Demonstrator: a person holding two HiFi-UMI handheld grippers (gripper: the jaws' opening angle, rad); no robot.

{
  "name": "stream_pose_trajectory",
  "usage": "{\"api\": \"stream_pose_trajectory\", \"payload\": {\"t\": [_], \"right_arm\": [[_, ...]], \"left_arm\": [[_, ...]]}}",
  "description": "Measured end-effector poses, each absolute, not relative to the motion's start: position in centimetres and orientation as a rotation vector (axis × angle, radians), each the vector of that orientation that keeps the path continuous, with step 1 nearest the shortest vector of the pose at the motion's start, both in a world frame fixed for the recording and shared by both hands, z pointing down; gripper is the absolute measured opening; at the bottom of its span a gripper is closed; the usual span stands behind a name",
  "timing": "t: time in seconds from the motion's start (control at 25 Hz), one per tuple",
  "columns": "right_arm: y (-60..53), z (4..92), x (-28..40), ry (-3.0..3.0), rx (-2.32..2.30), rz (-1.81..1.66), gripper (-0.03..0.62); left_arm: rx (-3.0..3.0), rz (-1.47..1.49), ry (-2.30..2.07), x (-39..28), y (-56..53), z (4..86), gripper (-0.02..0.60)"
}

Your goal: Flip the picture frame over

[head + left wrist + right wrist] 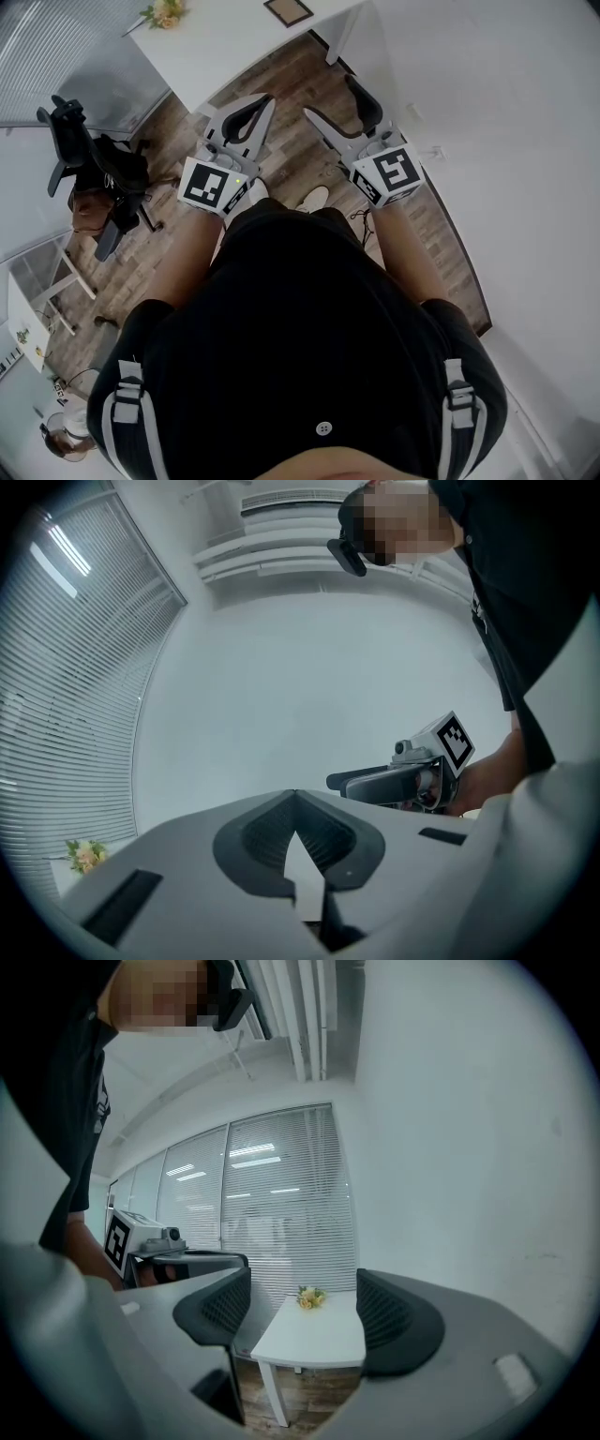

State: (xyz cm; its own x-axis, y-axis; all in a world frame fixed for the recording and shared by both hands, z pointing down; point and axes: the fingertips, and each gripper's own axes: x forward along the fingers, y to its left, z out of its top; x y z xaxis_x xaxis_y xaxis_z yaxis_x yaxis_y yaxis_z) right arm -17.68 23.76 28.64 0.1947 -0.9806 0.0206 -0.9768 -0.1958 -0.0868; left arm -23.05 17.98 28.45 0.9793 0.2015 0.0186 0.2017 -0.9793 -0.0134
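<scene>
Head view looks steeply down the person's black-clad front to both grippers, held out level over a brown wood-plank floor (281, 75), short of a white rectangular table (234, 37). The dark-rimmed rectangular picture frame (288, 11) lies flat on that table, well apart from both tools. A small bunch of yellow flowers (164, 13) sits further left on the same top. The left gripper (265, 99) has its jaws pressed together at the tips with nothing between them. The right gripper (332, 97) stands spread wide and empty, and only the distant table shows through its gap in the right gripper view. The flip has not begun, I judge.

The risks lie in the approach. A thin frame lying flat on a smooth top offers little edge, so a jaw pushing at it may skid it toward the table edge or into the flowers. The closed left tool would have to open before it could steady anything, and a one-sided lift could let the frame swing and drop.
</scene>
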Motion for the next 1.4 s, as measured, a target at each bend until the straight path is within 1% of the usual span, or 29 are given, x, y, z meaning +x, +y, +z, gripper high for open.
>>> {"api": "stream_pose_trajectory", "payload": {"t": [0.44,0.64,0.96,1.4], "right_arm": [[28.0,29.9,-15.5,1.981,-2.356,-0.126,0.348],[25.1,30.5,-13.2,1.997,-2.353,-0.168,0.348],[25.6,30.4,-12.2,2.017,-2.349,-0.126,0.348],[18.3,31.5,-5.7,2.057,-2.353,-0.180,0.348]], "left_arm": [[-3.094,-0.048,-0.281,-21.5,23.0,29.1,0.002],[-3.125,-0.074,-0.268,-19.3,20.1,30.1,0.002],[-3.127,-0.037,-0.248,-18.0,20.6,30.3,0.002],[-3.139,-0.031,-0.220,-11.6,13.7,30.8,0.002]]}}
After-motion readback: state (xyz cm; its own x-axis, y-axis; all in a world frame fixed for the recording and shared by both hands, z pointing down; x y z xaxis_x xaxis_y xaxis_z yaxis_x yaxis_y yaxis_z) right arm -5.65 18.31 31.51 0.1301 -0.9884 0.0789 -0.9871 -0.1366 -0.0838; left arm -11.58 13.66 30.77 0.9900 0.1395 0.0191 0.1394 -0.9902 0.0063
